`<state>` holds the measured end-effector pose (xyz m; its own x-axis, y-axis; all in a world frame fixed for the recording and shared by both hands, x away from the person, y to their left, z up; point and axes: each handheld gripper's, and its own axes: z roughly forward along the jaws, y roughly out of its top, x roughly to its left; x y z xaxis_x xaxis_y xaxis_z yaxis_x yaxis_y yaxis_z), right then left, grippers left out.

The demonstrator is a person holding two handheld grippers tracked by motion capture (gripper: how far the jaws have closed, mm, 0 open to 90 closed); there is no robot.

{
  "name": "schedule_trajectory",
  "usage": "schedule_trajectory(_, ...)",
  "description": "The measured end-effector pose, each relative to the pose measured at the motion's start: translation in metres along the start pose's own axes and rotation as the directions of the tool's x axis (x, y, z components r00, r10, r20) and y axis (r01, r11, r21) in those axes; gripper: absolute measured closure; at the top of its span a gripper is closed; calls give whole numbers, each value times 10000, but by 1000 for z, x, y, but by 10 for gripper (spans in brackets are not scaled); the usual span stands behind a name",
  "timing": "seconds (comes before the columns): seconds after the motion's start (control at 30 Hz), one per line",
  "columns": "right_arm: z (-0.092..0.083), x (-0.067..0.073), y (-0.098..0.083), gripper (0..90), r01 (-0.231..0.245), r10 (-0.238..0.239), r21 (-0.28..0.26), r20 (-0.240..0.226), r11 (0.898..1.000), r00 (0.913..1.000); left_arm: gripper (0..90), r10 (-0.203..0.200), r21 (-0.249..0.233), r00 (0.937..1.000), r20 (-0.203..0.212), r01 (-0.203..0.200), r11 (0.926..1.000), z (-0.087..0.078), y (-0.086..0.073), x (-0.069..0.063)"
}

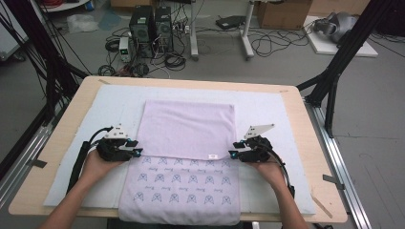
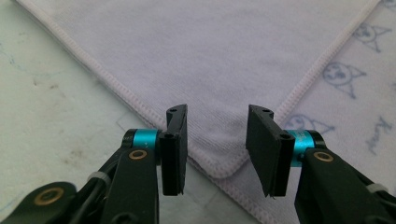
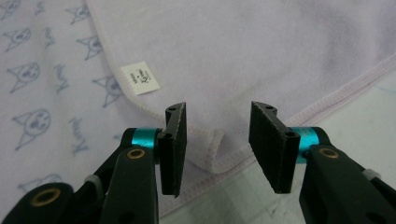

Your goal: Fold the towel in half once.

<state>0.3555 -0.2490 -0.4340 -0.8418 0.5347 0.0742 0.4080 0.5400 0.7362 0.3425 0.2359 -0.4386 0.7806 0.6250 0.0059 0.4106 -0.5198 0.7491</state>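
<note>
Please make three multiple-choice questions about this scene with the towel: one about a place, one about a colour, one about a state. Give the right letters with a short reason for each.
1. Where is the small white label on the towel?
A. On the folded-over layer, near the right tool
B. On the far edge of the table
C. Under the left tool

2. What colour is the towel's folded-over layer?
A. Dark green
B. Pale lilac
C. Bright orange

3. In what state are the two tools?
A. Both shut on the towel
B. Both open
C. One open, one shut

Answers:
1. A: the label sits by the folded corner, just ahead of the right tool.
2. B: the plain layer is pale lilac in all views.
3. B: the left tool and the right tool both show a wide gap, with a towel corner between the jaws.
</note>
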Motion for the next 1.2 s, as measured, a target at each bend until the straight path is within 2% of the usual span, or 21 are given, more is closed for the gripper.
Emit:
schedule_trajectory(0.13, -3, 4, -4, 575, 29, -28, 59, -166, 10000, 9999, 586, 41, -136, 10000, 5, -41, 9999, -2, 1, -2)
schedule_trajectory(0.27, -8, 6, 3, 569, 279, -280, -565, -19, 9980, 9996, 585, 23, -401, 9999, 105, -19, 9992, -3, 7, -3)
schedule_trajectory(0.43, 5, 4, 3, 510, 146, -149, -77, -471, 9999, 9988, 584, 165, 36, 9993, 343, -166, 9999, 4, 6, -7)
schedule_trajectory(0.47, 7, 4, 2, 513, 97, -95, 25, -608, 9999, 9981, 615, 252, 91, 9988, 410, -256, 9996, 6, 5, -8)
schedule_trajectory(0.53, 12, 5, 0, 564, 157, -136, 303, -712, 9994, 9974, 690, 478, 123, 9982, 366, -483, 9988, 7, 4, -10)
schedule_trajectory(0.6, 12, 6, -1, 682, 217, -202, 256, -599, 9994, 9980, 798, 563, 86, 9979, 336, -566, 9984, 7, 4, -9)
schedule_trajectory(0.67, 11, 5, -1, 795, 172, -150, 251, -886, 9995, 9960, 852, 370, 40, 9985, 415, -372, 9993, 6, 4, -7)
schedule_trajectory(0.73, 9, 5, 0, 824, 335, -309, 279, -875, 9990, 9957, 864, 281, -9, 9986, 440, -281, 9996, 4, 5, -5)
schedule_trajectory(0.9, -7, 6, 5, 830, 216, -254, -528, -735, 9984, 9970, 867, 146, -443, 9988, 468, -125, 9989, -12, 12, -4)
schedule_trajectory(1.03, -21, 13, 10, 832, 424, -484, -934, -631, 9947, 9968, 867, 377, -701, 9983, 447, -345, 9969, -31, 19, -13)
schedule_trajectory(1.13, -33, 27, 10, 832, 693, -774, -1127, -692, 9912, 9946, 867, 555, -892, 9972, 497, -509, 9947, -45, 15, -24)
schedule_trajectory(1.2, -42, 40, 4, 833, 846, -951, -1222, -826, 9889, 9920, 867, 720, -924, 9952, 657, -658, 9935, -56, 7, -36)
